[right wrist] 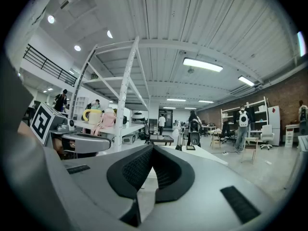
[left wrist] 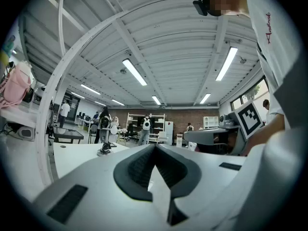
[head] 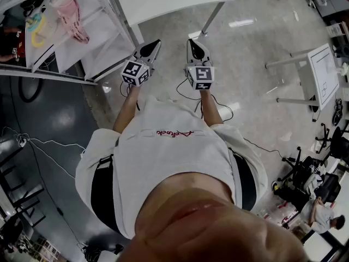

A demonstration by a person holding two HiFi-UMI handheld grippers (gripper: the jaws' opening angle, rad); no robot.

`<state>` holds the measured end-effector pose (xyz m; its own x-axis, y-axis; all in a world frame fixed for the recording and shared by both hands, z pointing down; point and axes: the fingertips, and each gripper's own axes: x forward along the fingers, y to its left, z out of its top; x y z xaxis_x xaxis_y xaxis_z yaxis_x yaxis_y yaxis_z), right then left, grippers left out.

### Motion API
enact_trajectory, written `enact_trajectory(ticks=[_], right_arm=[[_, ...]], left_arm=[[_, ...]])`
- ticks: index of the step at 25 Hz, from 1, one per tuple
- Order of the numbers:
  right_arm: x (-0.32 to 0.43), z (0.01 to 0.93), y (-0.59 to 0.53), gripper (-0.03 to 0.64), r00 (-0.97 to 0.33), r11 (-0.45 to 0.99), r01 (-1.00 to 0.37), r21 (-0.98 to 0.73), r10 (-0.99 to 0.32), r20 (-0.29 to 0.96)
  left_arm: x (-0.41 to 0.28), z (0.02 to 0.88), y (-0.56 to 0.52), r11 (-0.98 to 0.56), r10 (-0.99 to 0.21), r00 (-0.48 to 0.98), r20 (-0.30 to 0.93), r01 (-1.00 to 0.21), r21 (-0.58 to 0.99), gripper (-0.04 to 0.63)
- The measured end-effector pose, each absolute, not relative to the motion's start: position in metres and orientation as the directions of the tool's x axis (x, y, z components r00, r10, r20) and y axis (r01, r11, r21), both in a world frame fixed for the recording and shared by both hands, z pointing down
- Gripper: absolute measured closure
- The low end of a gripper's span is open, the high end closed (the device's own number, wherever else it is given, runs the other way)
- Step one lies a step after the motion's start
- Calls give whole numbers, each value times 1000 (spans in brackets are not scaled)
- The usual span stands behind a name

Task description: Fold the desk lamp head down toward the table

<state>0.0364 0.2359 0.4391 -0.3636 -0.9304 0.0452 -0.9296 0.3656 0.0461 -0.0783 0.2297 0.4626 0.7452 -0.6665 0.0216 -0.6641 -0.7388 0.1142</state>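
The glossy grey floor (head: pixel 256 75) fills most of the head view. At the left stands a tall white metal shelf rack (head: pixel 65 76). On one of its shelves are a soft pink bag (head: pixel 71 18) and a yellow mug-like container (head: pixel 35 29).

In front of the person is a white rectangular table (head: pixel 163 1) on thin metal legs. It is seen only partly, at the top of the head view. The person wears a white sweatshirt (head: pixel 174 162) and holds both arms forward above the floor, short of the near edge of the table.

The left gripper (head: pixel 152 48) and the right gripper (head: pixel 195 48) are grey, each with a marker cube. They lie side by side, level, and point toward the table. In the left gripper view the dark pads of the left gripper (left wrist: pixel 155 150) meet at the tips with nothing between them. In the right gripper view the jaws of the right gripper (right wrist: pixel 152 150) are pressed together in the same way and are empty.

The small desk lamp with a dark round base (left wrist: pixel 104 146) stands upright on the far part of the table top, well apart from both grippers. Its shape is too small to read further.
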Motion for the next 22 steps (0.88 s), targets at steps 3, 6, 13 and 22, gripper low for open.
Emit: enact_trajectory(ticks=[3, 6, 13, 22], right_arm=[[43, 440, 236, 597, -366, 369, -929, 43, -929, 50], [49, 441, 235, 597, -371, 373, -927, 41, -927, 51], [63, 437, 235, 596, -381, 382, -924, 33, -924, 24], [75, 445, 236, 595, -424, 426, -904, 35, -904, 46]], left_arm=[[-72, 465, 230, -737, -667, 744, 25, -665, 122, 569], [-66, 466, 229, -734, -670, 742, 28, -668, 124, 569], [-53, 465, 226, -726, -679, 733, 26, -677, 121, 569], [-39, 462, 217, -713, -695, 719, 30, -693, 101, 569]])
